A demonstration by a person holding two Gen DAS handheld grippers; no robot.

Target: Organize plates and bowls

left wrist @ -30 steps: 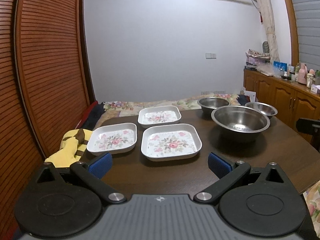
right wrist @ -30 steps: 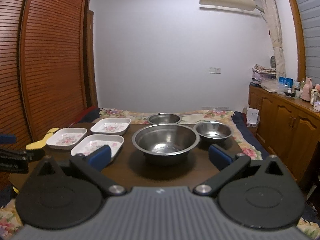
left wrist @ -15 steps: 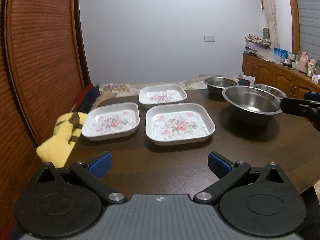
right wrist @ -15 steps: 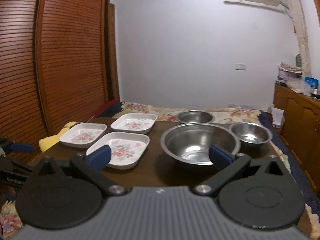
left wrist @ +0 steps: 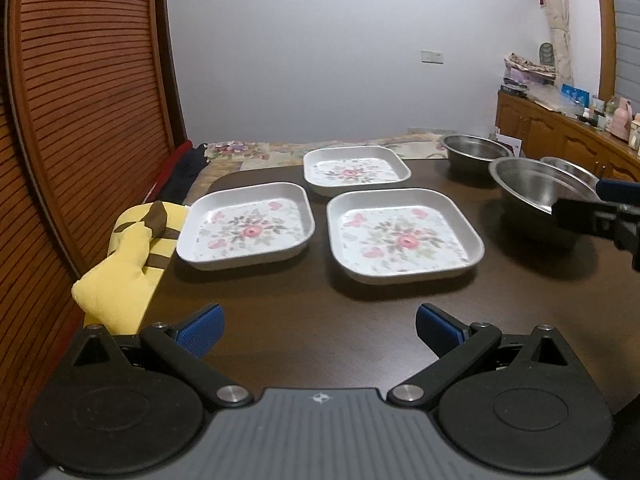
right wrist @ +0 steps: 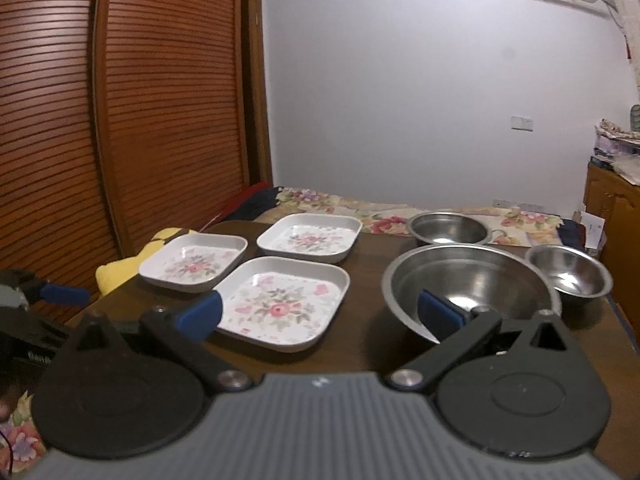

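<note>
Left wrist view: nothing stacked yet, all sorting remains.
Three floral plates [left wrist: 248, 228] lie separate at left, three steel bowls [right wrist: 468, 284] separate at right; left gripper [left wrist: 318, 330] and right gripper [right wrist: 320, 312] both spread, empty.

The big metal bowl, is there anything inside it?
The big metal bowl looks empty, just shiny steel. The right gripper's blue fingertip covers part of its near side, so that bit stays unseen.

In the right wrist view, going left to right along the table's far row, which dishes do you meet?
Far floral plate → far steel bowl → small steel bowl.
</note>
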